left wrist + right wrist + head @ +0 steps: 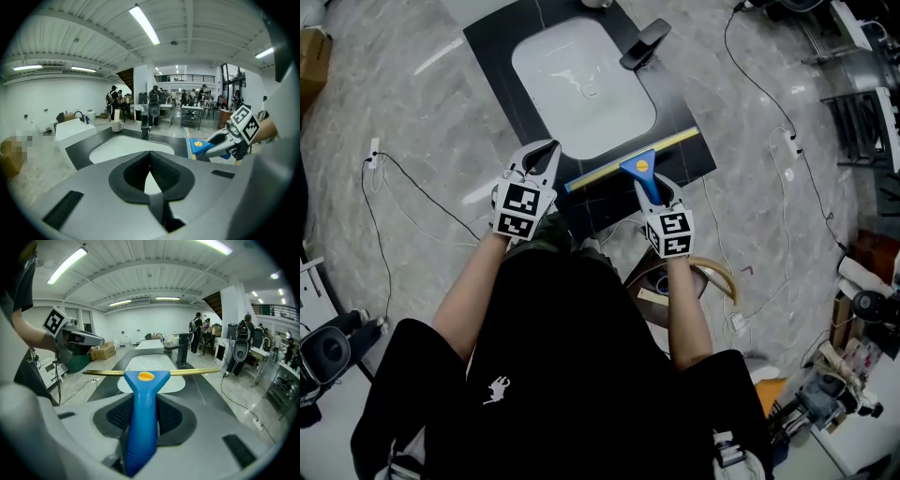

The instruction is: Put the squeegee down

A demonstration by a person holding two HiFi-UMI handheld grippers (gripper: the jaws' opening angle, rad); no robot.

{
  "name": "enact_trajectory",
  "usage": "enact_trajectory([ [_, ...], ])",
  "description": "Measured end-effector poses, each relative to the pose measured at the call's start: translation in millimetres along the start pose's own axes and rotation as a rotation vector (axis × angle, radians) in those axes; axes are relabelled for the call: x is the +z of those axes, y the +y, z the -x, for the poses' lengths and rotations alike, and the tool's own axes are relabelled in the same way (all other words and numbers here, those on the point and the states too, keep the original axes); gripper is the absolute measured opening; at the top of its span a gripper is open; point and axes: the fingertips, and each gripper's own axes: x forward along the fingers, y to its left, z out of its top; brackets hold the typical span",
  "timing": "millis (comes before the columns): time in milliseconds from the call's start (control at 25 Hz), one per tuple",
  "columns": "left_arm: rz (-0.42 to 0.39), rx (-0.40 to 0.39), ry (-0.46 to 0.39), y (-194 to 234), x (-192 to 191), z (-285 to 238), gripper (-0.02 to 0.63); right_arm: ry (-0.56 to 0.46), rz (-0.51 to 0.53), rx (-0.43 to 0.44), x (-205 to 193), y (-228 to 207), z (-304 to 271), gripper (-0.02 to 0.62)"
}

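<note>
The squeegee has a blue handle and a long yellow blade. It hangs over the near edge of the black counter, with its blade crosswise in front of the white basin. My right gripper is shut on the blue handle, and the blade stands level just beyond the jaws. My left gripper hovers to the left of the squeegee over the counter's near corner. Its jaws are shut with the tips touching and nothing between them. From the left gripper view the squeegee's blue head shows at the right.
A black faucet stands at the basin's far right, and a white cup sits on the far side of the counter. Cables and a power strip lie on the marble floor. Equipment and boxes crowd the right side.
</note>
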Motion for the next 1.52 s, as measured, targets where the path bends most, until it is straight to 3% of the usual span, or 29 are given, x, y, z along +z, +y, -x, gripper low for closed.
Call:
enact_trajectory([
  [640, 0.000, -0.041, 0.068, 19.3, -17.7, -26.9, 0.003, 0.140, 0.004, 0.019, -36.0, 1.8, -63.8, 0.133],
  [1520, 0.012, -0.025, 0.098, 33.3, -26.0, -32.3, 0.003, 0.210, 0.016, 0.035, -52.3, 0.7, -86.4, 0.135],
])
